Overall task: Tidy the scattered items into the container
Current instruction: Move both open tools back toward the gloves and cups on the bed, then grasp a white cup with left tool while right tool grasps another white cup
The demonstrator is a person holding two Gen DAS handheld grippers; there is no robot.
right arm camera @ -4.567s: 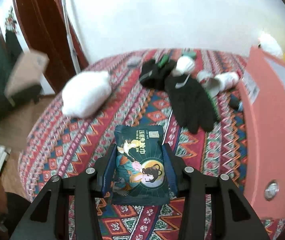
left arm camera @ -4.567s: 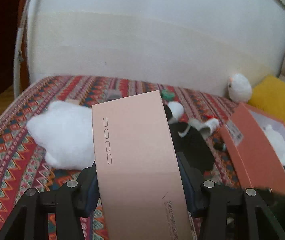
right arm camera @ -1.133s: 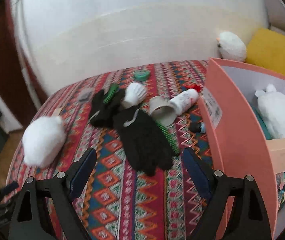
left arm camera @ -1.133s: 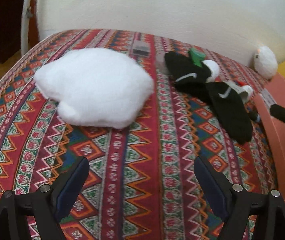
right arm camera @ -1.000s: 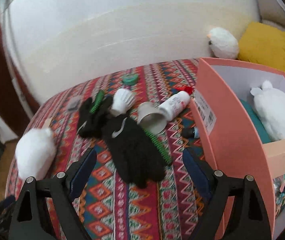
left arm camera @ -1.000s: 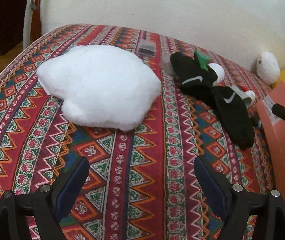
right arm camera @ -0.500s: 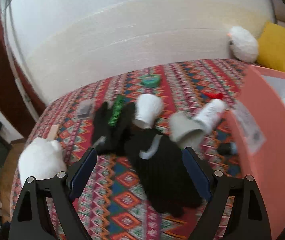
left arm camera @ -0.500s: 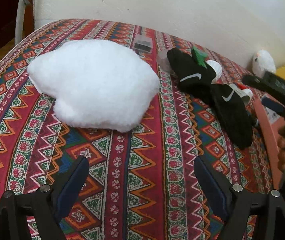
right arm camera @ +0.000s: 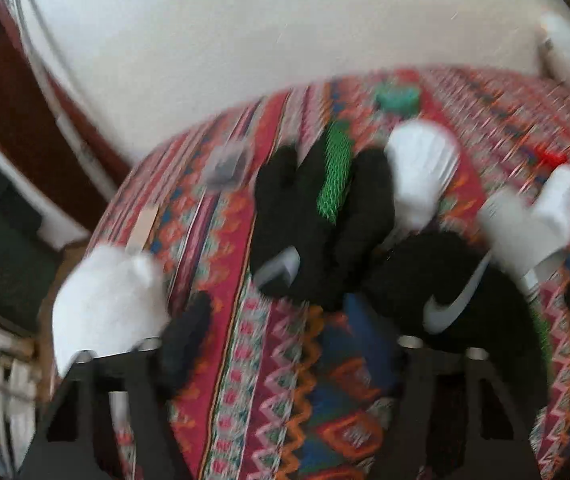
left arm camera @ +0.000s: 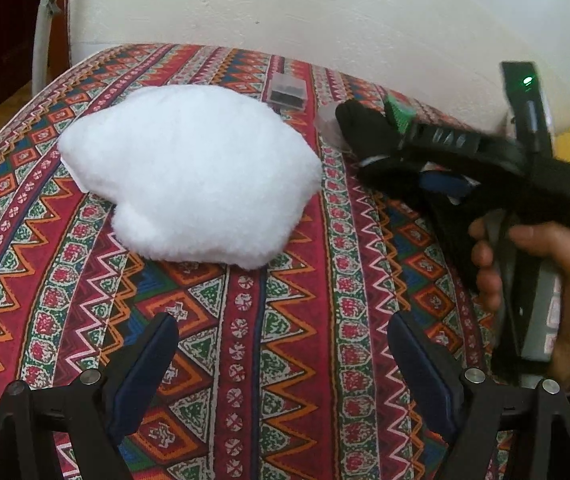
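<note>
Ahead of the left gripper [left arm camera: 281, 360], whose jaws are standing wide apart and empty, a fluffy white fabric pad [left arm camera: 193, 168] is lying on the red patterned woven cover [left arm camera: 285, 280], slightly to the gripper's left. Beyond its right finger, a hand [left arm camera: 533, 288] is carrying the right gripper [left arm camera: 425, 168] over a black knit glove [left arm camera: 369, 132]. Both tools are working close together here, so I judge a clash likely if the left one swings rightward. The soft pad may also squash and slip from a shallow pinch.

Just past the right gripper [right arm camera: 293, 340], released and holding nothing, two black knit gloves [right arm camera: 309, 232] are lying overlapped, with a green ribbed comb [right arm camera: 335, 172] and a white cap-shaped object [right arm camera: 421, 168] resting on or against them. This view is blurring heavily, so closing now risks grabbing several items together or dragging the comb off. The container itself is not clearly showing.
</note>
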